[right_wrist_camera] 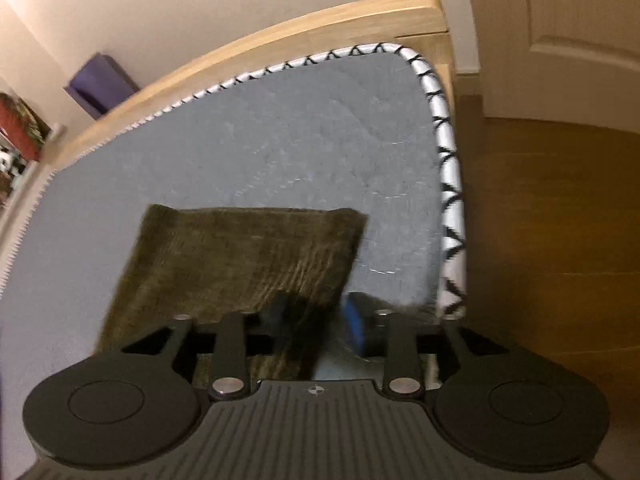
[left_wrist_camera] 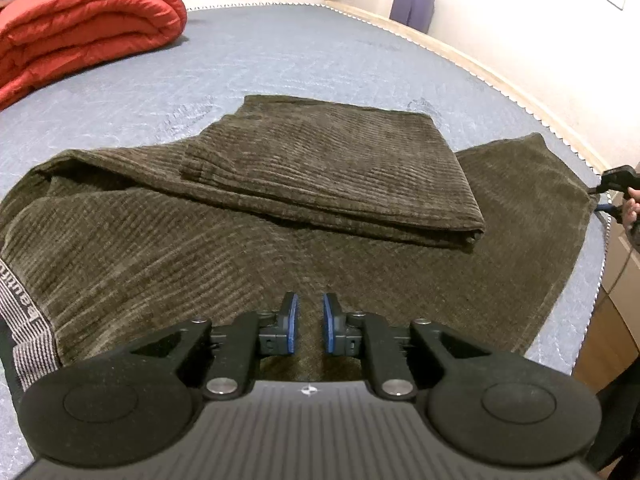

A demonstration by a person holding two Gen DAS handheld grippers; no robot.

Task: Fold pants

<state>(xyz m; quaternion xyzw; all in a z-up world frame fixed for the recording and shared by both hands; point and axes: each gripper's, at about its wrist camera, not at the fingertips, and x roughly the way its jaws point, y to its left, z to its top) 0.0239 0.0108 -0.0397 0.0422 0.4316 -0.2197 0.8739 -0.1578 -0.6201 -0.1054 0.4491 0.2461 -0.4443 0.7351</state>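
Observation:
Dark olive corduroy pants (left_wrist_camera: 224, 264) lie spread on a grey-blue mattress (left_wrist_camera: 280, 60). One leg (left_wrist_camera: 328, 168) is folded back over the rest, and the striped waistband (left_wrist_camera: 24, 320) is at the left edge. My left gripper (left_wrist_camera: 311, 322) hovers over the near cloth, its blue pads a narrow gap apart with nothing between them. My right gripper (left_wrist_camera: 604, 198) is at the far right hem corner. In the blurred right wrist view the pant leg (right_wrist_camera: 240, 248) lies ahead. There the right gripper (right_wrist_camera: 318, 312) has its fingers apart, straddling the leg's right edge without pressing it.
A folded red quilt (left_wrist_camera: 80, 28) lies at the mattress's far left. A purple object (left_wrist_camera: 412, 8) leans on the wall behind. The wooden bed frame (right_wrist_camera: 320, 20) borders the mattress corner (right_wrist_camera: 420, 64). Wood floor (right_wrist_camera: 540, 240) lies to the right. A hand (left_wrist_camera: 632, 208) shows at the right edge.

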